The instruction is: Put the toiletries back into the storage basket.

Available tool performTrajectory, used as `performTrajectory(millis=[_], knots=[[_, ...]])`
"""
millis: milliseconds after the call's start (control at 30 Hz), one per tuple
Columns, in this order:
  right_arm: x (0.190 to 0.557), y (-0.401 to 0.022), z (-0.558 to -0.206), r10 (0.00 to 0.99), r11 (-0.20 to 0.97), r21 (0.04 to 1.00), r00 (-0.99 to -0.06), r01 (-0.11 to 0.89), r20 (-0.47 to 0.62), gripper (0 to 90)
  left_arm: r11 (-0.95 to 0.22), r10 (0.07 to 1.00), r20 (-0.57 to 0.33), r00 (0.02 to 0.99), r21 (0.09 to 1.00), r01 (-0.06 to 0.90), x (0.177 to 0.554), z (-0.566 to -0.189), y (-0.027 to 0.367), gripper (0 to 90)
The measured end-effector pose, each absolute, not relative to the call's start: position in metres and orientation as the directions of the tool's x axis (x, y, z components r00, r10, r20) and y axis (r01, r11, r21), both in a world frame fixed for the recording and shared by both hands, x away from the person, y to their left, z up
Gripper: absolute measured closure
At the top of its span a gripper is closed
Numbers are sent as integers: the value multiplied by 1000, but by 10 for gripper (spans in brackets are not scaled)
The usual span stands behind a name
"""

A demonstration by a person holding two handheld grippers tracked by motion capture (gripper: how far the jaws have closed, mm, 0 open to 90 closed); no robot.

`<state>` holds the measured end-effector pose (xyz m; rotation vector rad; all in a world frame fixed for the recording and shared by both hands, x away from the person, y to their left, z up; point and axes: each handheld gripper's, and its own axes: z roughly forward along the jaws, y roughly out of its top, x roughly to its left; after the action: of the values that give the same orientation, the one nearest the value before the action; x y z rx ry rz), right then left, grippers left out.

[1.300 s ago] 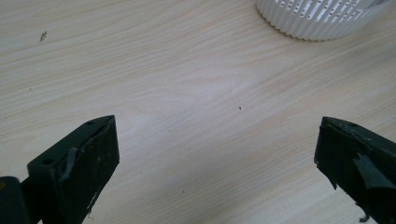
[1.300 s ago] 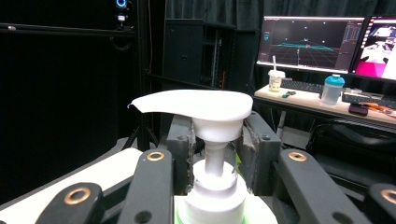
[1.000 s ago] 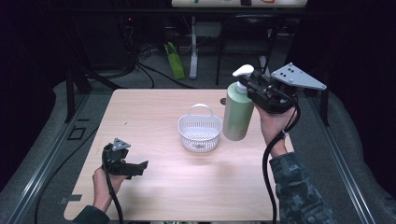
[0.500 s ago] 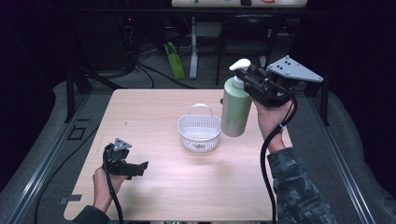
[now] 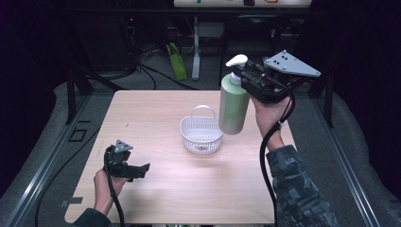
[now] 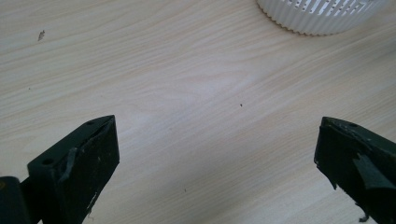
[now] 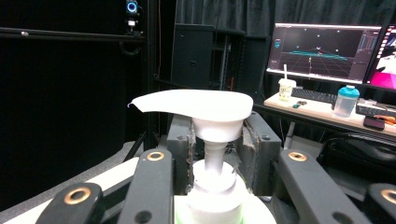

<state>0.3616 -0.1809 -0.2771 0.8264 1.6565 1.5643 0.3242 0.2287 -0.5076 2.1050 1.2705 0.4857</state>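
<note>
Here the white basket at the middle of the table serves as the landmark. Nearest the person, on the near left of the basket and well apart from it, the left gripper rests low over the wood, its jaws spread wide with nothing between them; in the left gripper view the basket's ribbed wall lies beyond the jaws, so the gripper seems parked out of the way while the other hand works. Just right of the basket and above its rim, the green pump bottle hangs upright, clear of the table. The right gripper is clenched on the bottle's neck under the white pump head, a hold that probably keeps the body hanging straight for lowering into the basket. Beyond the basket, off the table's far edge, a green object leans by a stand.
</note>
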Motion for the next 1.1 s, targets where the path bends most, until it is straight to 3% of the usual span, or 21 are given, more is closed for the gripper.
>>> performTrajectory(millis=[1100], knots=[[376, -149, -267, 807, 74, 997, -585, -31, -78, 678, -331, 882, -22, 471, 681, 653, 324, -508, 228, 0]])
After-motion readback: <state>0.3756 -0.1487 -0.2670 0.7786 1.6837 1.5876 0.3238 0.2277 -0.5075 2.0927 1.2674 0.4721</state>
